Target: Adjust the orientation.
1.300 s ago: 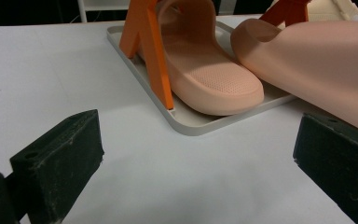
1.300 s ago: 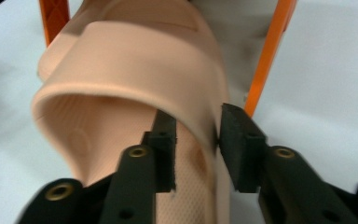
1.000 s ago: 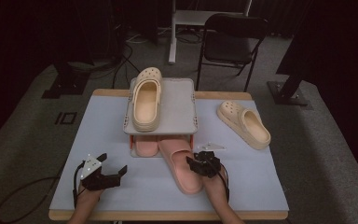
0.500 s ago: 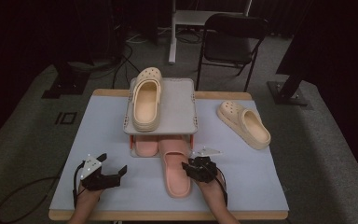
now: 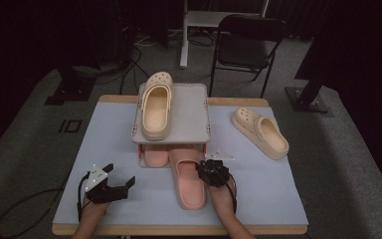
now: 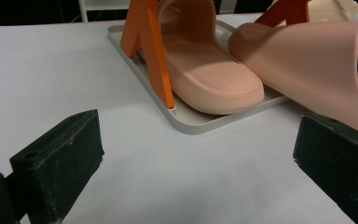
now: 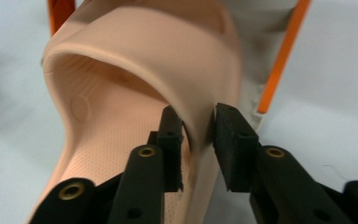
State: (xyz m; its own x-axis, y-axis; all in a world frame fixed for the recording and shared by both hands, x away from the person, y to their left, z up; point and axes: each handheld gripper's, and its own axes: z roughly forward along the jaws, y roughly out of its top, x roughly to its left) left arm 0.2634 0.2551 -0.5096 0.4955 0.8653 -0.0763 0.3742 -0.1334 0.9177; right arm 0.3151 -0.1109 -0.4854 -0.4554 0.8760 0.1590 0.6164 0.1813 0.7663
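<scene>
The pink slide sandal, smooth with a textured footbed, lies on the blue-grey table, its toe under the two-tier rack. The right gripper pinches its strap edge. The left gripper rests spread apart, holding nothing.

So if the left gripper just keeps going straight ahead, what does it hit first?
Bare table first, then probably the grey rack tray's near edge holding the pink slide. The left gripper's open fingers are empty; depth is uncertain.
</scene>
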